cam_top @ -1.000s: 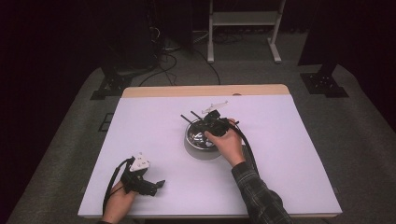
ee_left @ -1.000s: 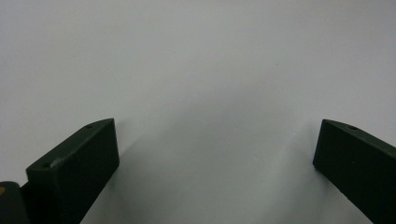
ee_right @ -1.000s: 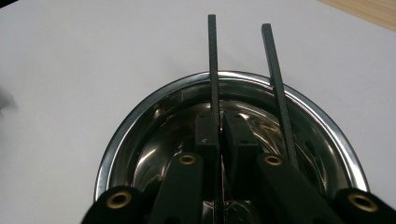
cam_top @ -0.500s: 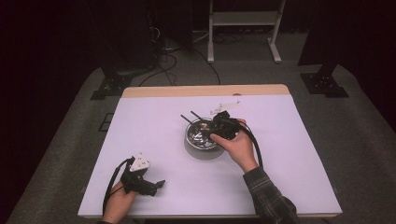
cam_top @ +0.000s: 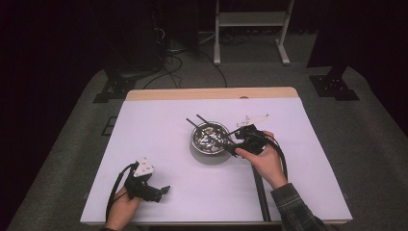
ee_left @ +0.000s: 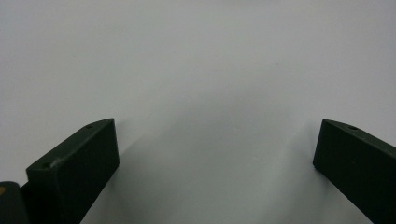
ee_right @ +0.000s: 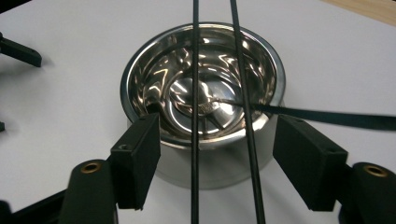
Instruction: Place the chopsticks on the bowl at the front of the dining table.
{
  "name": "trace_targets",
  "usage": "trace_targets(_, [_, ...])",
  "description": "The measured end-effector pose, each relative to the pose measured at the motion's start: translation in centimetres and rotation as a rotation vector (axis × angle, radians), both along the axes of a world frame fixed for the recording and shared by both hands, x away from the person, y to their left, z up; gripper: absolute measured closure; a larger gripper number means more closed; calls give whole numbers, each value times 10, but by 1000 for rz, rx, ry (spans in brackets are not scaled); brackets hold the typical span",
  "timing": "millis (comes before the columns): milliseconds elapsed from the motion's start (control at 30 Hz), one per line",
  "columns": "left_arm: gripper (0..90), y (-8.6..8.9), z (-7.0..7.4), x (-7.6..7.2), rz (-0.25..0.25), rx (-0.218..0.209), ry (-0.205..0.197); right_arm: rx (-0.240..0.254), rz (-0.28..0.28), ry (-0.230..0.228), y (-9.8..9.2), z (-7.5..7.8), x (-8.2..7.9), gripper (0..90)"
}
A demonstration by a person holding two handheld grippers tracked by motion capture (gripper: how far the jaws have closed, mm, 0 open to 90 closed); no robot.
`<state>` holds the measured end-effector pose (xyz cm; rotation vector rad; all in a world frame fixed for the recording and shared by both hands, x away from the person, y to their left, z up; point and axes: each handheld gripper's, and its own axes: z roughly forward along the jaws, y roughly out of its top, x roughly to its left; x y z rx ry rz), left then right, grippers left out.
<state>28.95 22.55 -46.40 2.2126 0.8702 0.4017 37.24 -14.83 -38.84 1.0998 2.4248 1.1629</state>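
Note:
A steel bowl (cam_top: 210, 138) (ee_right: 205, 93) stands in the middle of the white table (cam_top: 159, 139). Two thin black chopsticks (cam_top: 198, 118) (ee_right: 195, 70) lie side by side across its rim. A utensil with a flat black handle (ee_right: 336, 117) rests in the bowl, its handle sticking out over the rim. My right gripper (cam_top: 232, 144) (ee_right: 222, 163) is just right of the bowl. Its jaws have just been opening and now stand open, with the near ends of the chopsticks between them, untouched by either pad. My left gripper (cam_top: 162, 191) (ee_left: 215, 168) rests open near the front left edge, over bare table.
A dark straight line (cam_top: 260, 192) runs on the table from under the right hand to the front edge. The wooden back edge (cam_top: 211, 93) lies behind the bowl. A white metal stand (cam_top: 250, 19) and stand feet and cables are on the floor beyond.
The right hand has drawn back to the right from over the bowl and its jaws have spread apart. The chopsticks stay on the bowl. The left hand has kept still.

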Motion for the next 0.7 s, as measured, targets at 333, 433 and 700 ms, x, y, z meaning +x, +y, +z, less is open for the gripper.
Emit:
trace_targets(333, [0,0,0,0,0,0,2,-16,0,12,-22,-15,-12,260])
trace_targets(433, [0,0,0,0,1,-1,2,-12,16,20,-23,-18,-15,259])
trace_targets(700, [0,0,0,0,1,-2,2,-31,38,32,-20,-25,-18,260])
